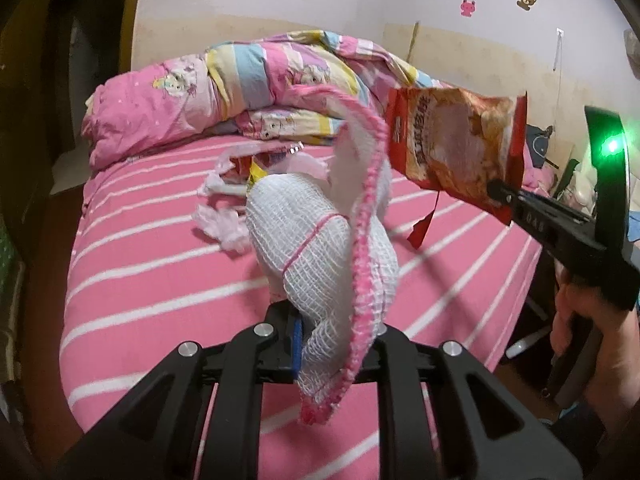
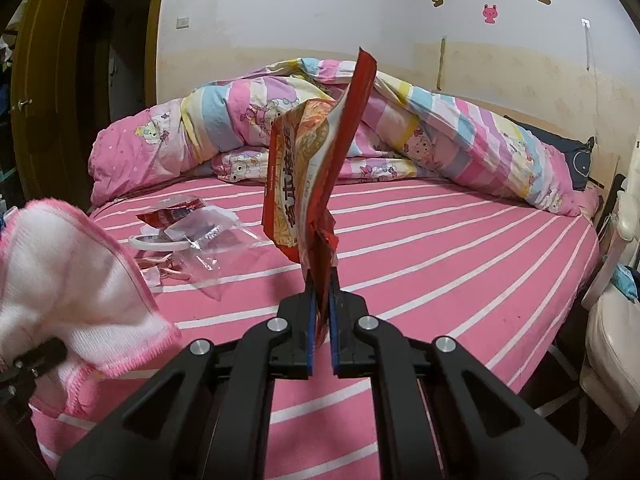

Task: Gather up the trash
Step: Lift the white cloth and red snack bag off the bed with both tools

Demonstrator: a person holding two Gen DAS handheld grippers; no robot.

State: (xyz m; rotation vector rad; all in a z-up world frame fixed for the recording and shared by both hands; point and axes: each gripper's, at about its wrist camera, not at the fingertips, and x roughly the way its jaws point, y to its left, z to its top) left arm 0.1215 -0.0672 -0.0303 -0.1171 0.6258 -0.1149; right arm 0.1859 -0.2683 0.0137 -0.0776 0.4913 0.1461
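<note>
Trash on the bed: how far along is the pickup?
Nothing looks binned yet. In hand: the right hand-held gripper is shut on a red snack bag; the left hand-held gripper pinches a white mesh cloth with pink trim. Left: clear plastic wrappers and crumpled tissue on the striped bed.

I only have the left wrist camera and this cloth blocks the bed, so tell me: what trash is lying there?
Observer: A red packet and clear plastic wrappers lie together on the striped sheet.
Operator: Anything else in that pile?
Observer: A white ring, partly under the clear plastic.
Operator: How is the chip bag gripped?
Observer: The jaws of the right gripper are shut on its bottom edge; it stands upright.
</note>
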